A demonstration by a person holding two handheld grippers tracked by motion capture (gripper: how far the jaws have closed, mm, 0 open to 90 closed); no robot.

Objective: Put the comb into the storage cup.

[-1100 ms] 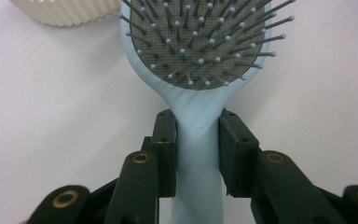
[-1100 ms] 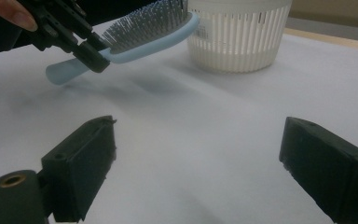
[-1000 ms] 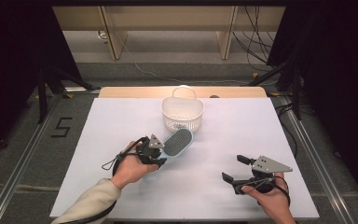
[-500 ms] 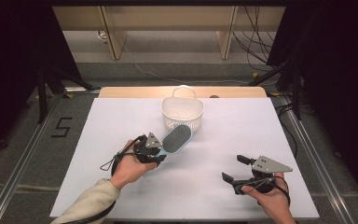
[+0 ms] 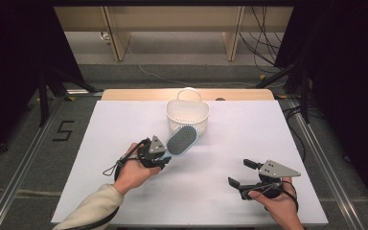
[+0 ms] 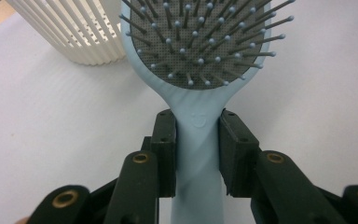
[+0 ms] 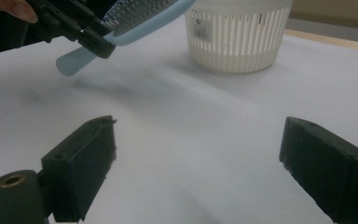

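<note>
A light blue hairbrush (image 5: 182, 140) with a dark bristle pad is held off the white table (image 5: 124, 124), its head tilted up toward the white slatted basket (image 5: 187, 115). My left gripper (image 5: 160, 155) is shut on the brush's handle. In the left gripper view the pads (image 6: 165, 140) clamp the handle just below the brush head (image 6: 200, 51), bristles facing the camera. My right gripper (image 5: 238, 172) rests at the table's front right, open, with nothing between its jaws (image 7: 200, 154). In the right gripper view the brush (image 7: 135, 23) hangs in front of the basket (image 7: 237, 37).
The basket (image 6: 74, 32) stands at the back middle of the table, with a loop handle on its far rim. A wooden strip (image 5: 139, 94) edges the table's far side. Cables lie on the floor behind, and dark stands are on both sides.
</note>
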